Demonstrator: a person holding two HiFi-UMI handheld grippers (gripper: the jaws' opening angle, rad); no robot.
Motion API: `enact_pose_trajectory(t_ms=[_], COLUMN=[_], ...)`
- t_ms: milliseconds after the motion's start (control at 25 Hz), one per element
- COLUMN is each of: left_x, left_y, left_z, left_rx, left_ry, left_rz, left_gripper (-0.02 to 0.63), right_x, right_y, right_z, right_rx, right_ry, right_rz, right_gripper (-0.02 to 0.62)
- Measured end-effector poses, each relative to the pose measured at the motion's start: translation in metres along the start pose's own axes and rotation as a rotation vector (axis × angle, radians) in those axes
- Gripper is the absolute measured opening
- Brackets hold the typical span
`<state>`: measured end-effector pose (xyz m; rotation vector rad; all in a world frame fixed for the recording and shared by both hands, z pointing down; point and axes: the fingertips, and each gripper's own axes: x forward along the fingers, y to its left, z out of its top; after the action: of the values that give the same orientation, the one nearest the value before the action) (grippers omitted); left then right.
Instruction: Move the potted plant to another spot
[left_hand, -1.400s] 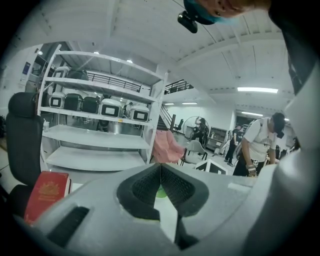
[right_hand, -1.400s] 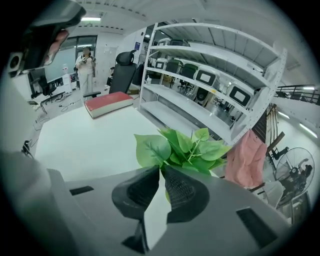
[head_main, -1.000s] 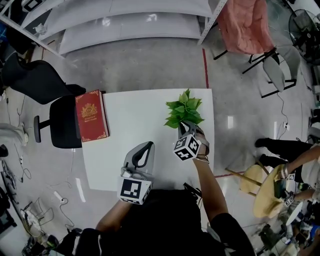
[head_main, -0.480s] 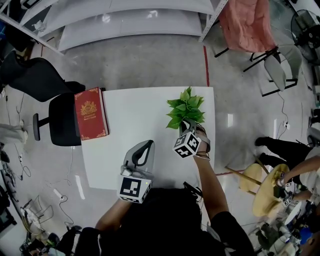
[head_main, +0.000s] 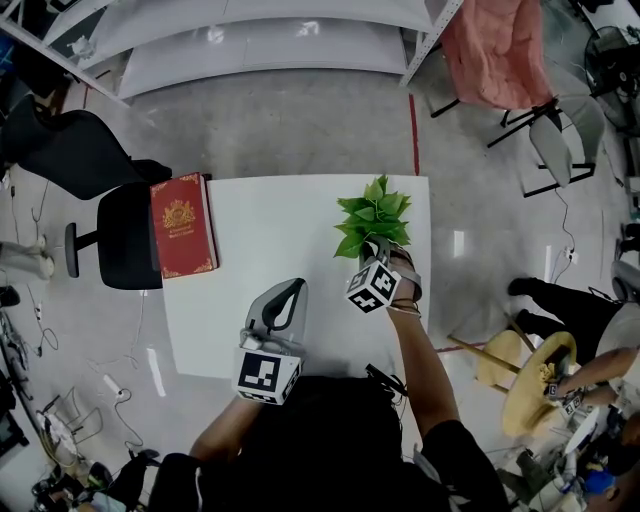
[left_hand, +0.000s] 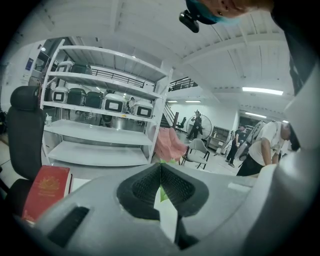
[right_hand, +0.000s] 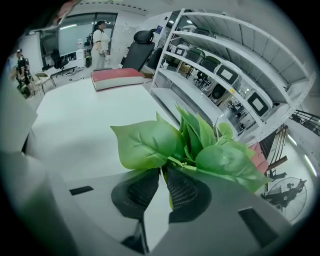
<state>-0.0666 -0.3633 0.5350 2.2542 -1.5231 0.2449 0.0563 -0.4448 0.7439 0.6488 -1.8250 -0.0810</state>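
White square table (head_main: 270, 215) is standing on grey concrete floor, with white metal shelving (head_main: 260, 60) running behind it. Right gripper (head_main: 372, 245) is pinching its jaws almost together on the stems of the green leafy potted plant (head_main: 372, 218), leaves spilling over the jaw tips. Foliage and gripper are hiding the pot, so lifted or resting: cannot tell. Plant is showing over the table's far right area, near the edge. Left gripper (head_main: 288, 292) is hovering over the near middle of the table, jaws pressed together, nothing between them. Red hardcover book with gold crest (head_main: 183, 228) is lying at the far left corner, overhanging the edge, well apart from both grippers. Black office chair (head_main: 100, 215) is standing just beside the book.
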Motion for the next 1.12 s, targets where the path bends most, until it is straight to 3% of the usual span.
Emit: enact_pose_trajectory(t_ms=[560,1120], left_x=[-0.017,-0.053], left_y=[-0.001,-0.013], left_z=[0.001,-0.003], left_rx=[-0.003,-0.002], left_ry=[-0.015,-0.049], left_rz=[0.003,-0.042], left_gripper=[0.017,0.017], right_x=[-0.004,-0.040], right_y=[0.000,0.035], right_z=[-0.001,-0.017], right_rx=[-0.036,0.026], right_ry=[0.027,0.036], right_rz=[-0.025,-0.048], right_gripper=[0.015,0.015])
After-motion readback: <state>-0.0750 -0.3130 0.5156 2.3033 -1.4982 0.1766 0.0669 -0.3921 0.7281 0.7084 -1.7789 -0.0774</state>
